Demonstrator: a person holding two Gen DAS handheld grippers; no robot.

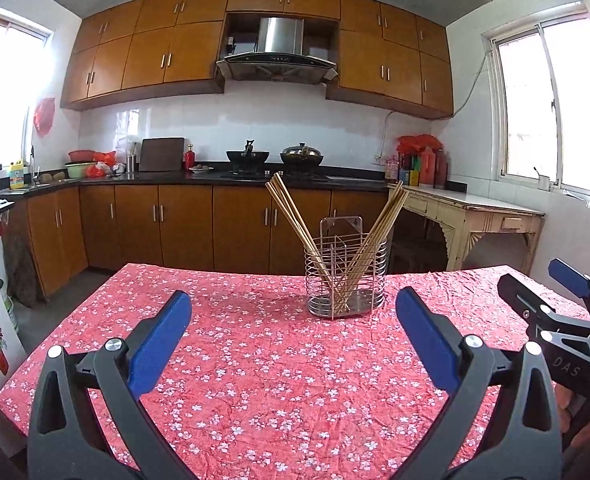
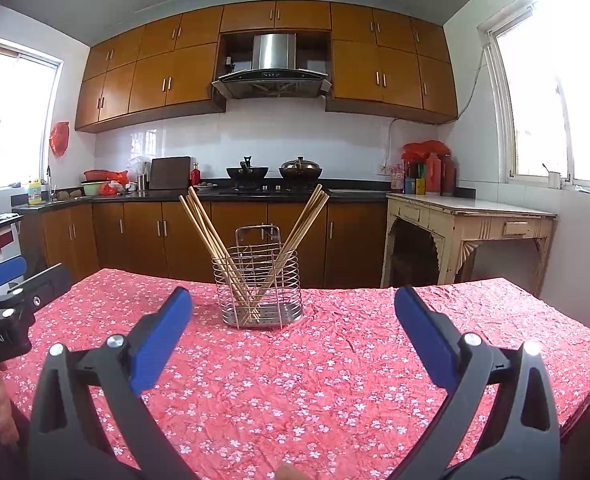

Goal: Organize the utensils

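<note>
Left wrist view has the wire utensil holder [image 1: 346, 280] sitting toward the far edge of the table, a bit right of centre, with chopsticks [image 1: 291, 216] fanned out in two bunches, one leaning left and one leaning right [image 1: 387, 220]. From the right wrist view the same holder [image 2: 258, 288] is a little left of centre, so it's basically between my two tools.

My left gripper [image 1: 293, 334] is spread wide with nothing in it, and my right gripper [image 2: 293, 334] is the same, jaws apart and empty. Both hover over the tablecloth [image 1: 255, 380], well short of the holder.

My read: nothing loose is left on the cloth that I can see, so either the sorting is done or the next bit is tidying the sticks inside the compartments. If so, I'd need to come in high and pinch near the tops of a bunch, since they cross low down in the basket.

Room-wise there's loads of bare cloth in front. The holder is near the far table edge, so pushing it forward is a risk. The grippers sit close side by side, so watch they don't bump.
</note>
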